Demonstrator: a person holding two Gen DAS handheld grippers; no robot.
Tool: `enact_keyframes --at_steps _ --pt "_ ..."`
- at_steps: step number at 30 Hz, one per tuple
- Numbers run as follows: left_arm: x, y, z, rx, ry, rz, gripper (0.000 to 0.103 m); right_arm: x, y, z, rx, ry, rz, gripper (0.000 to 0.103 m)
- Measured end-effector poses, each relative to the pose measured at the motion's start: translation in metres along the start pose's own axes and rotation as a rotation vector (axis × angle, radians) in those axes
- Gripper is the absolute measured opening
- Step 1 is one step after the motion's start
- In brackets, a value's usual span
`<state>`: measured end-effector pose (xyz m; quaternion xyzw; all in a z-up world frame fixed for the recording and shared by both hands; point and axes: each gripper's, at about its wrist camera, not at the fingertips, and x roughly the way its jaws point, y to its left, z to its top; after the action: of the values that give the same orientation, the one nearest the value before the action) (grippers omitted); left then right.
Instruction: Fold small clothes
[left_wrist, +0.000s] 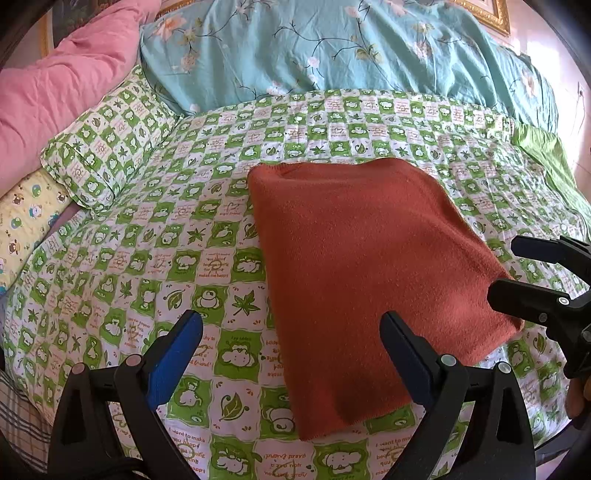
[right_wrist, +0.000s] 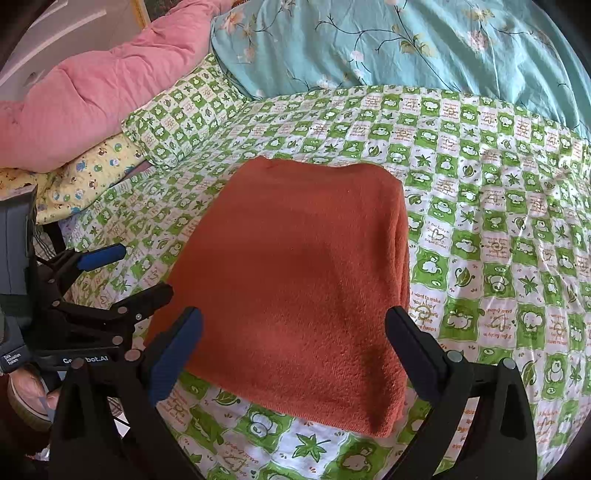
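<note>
A bed fills both views, spread with a green-and-white checked sheet printed with leaves and cartoon animals. At its head lie a turquoise floral quilt, a pink quilt, a pillow in the same green check and a yellow cartoon-print pillow.

From the left wrist camera, the folded rust-orange fleece cloth lies flat on the sheet, right of centre, its near edge between the fingers. The left gripper is spread wide with nothing in it: its blue-padded left finger hangs over bare sheet, its right finger over the cloth's near right part. At the right edge, the right gripper shows side-on, fingers apart, the lower tip at the cloth's right corner; whether it touches cannot be told.

From the right wrist camera, the same cloth sits centred, a thick fold along its right side. The right gripper stands wide open and empty, both fingers over the cloth's near corners. The left gripper is at the left, fingers parted, its lower tip at the cloth's left edge. The sheet is lightly wrinkled to the right.
</note>
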<state>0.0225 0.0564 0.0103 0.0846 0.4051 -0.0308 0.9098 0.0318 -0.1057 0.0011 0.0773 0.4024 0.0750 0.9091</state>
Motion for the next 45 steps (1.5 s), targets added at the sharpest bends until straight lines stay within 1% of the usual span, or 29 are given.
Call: enact_keyframes --at_steps 45 --pt "0.0000 -0.0007 0.0033 0.005 -0.004 -0.002 0.097 0.0010 0.0011 0.0035 -0.002 0.000 0.002 0.099"
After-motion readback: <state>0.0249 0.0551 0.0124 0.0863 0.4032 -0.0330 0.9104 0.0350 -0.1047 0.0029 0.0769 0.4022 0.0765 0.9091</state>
